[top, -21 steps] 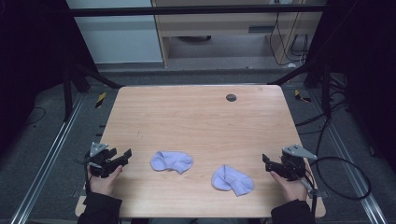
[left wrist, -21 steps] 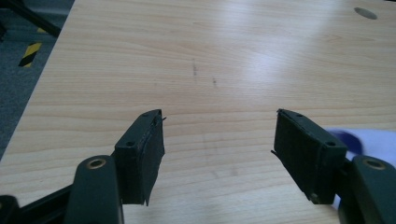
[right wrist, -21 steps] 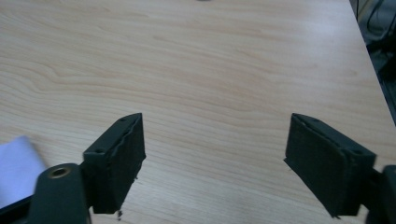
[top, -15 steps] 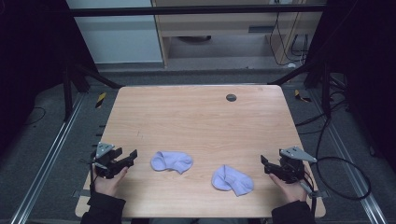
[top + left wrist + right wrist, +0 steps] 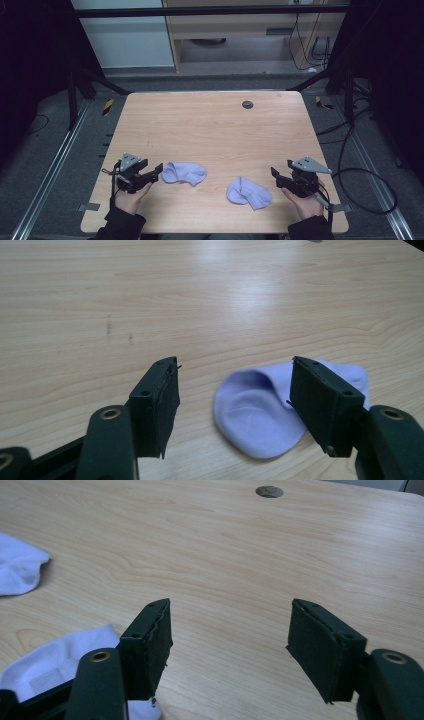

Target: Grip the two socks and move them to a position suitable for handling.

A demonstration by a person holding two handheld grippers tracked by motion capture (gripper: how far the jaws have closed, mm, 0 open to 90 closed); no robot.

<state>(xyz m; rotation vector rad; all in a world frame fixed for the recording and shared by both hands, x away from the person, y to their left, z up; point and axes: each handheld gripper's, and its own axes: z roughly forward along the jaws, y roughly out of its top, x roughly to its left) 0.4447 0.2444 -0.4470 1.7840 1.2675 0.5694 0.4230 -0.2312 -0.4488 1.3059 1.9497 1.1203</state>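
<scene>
both grippers [image 5: 159, 171] [image 5: 274, 175] spread over pale wood table [image 5: 210, 130]; dim room, perhaps a workshop.

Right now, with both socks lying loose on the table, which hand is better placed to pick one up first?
Left, probably. The left tool is open with its tips right at the left sock, which already lies between its jaws in the left gripper view. The right tool is also open but stands apart from the right sock.

Bare table [image 5: 210, 130] beyond two socks [image 5: 184, 173]; one grommet hole [image 5: 247, 104] far back.
</scene>
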